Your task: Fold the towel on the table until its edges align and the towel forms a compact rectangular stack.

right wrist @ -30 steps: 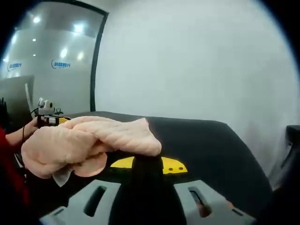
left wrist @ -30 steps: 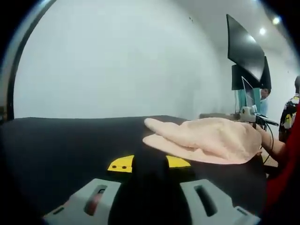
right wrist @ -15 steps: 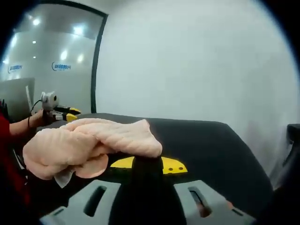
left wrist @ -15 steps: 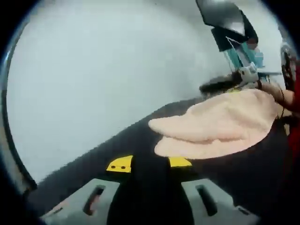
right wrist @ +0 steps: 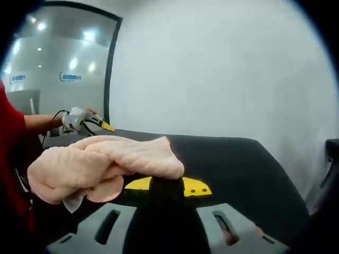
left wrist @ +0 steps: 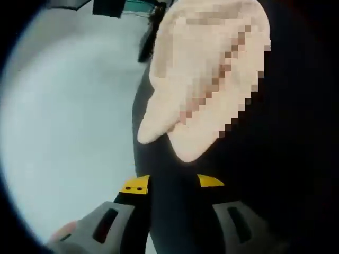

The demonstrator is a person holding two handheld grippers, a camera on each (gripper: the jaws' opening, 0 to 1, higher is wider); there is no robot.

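A crumpled peach towel (right wrist: pixel 100 161) lies in a heap on the black table (right wrist: pixel 233 159). My right gripper (right wrist: pixel 167 186) is low over the table just in front of the towel's near edge, jaws apart with nothing between them. In the left gripper view, rolled far to one side, the towel (left wrist: pixel 206 69) is above and ahead of my left gripper (left wrist: pixel 172 183), which is open and holds nothing. The right gripper view also shows the left gripper (right wrist: pixel 85 120), held by a hand above the table behind the towel's far left side.
A white wall (right wrist: pixel 212 69) stands behind the table. A glass partition (right wrist: pixel 58 63) with ceiling lights is at the left. A red sleeve (right wrist: pixel 10 137) fills the left edge. The table's right edge (right wrist: pixel 286 180) runs close to a dark object.
The left gripper has lifted and rolled sharply, moving across behind the towel. The towel and the right gripper have stayed still.
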